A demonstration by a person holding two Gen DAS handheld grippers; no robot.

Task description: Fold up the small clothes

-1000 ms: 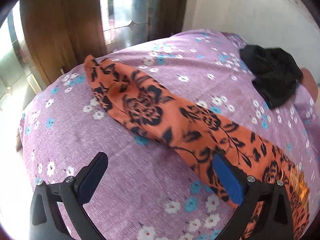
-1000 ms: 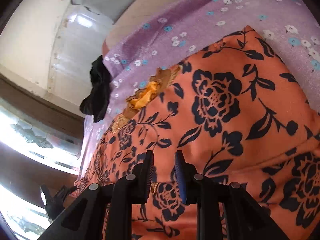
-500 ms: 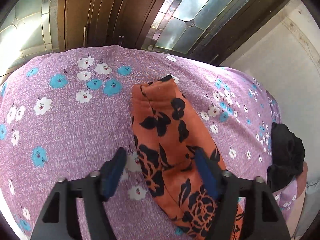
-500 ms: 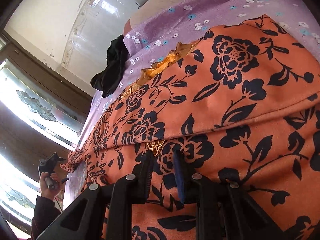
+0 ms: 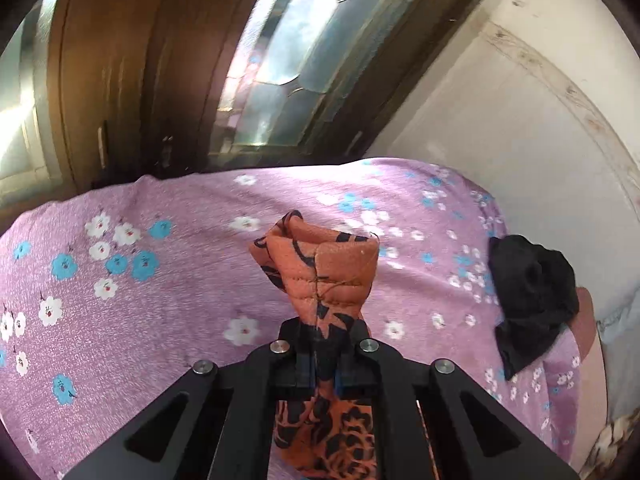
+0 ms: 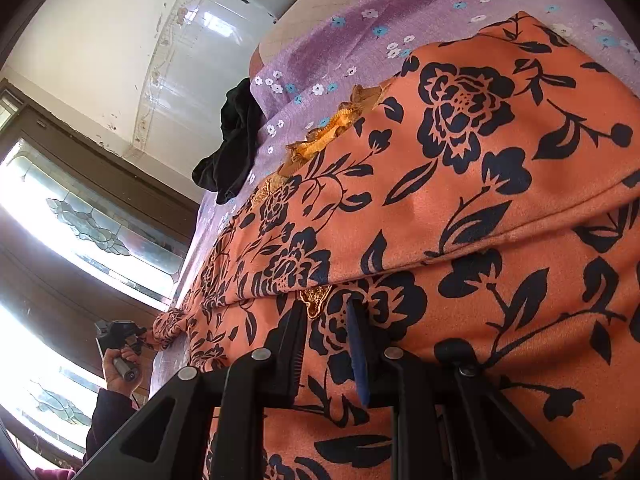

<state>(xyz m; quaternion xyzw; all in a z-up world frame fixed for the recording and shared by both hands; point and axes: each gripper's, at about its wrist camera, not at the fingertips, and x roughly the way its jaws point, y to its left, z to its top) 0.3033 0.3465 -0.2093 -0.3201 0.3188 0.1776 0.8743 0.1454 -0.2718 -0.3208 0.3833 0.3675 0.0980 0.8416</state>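
The orange dress [image 6: 460,200] lies long across the purple flowered sheet [image 5: 168,280], running from my right tongs [image 6: 326,344] away to my left tongs [image 5: 323,350], its narrow hemmed end poking up past them. It is orange with black roses and leaves and gold lace trim [image 6: 328,132], folded over itself along one edge. My left tongs are clamped tight on that end. My right tongs stand narrowly apart, pinching a fold of the cloth. A black garment [image 5: 532,292] sits at the sheet's far right edge.
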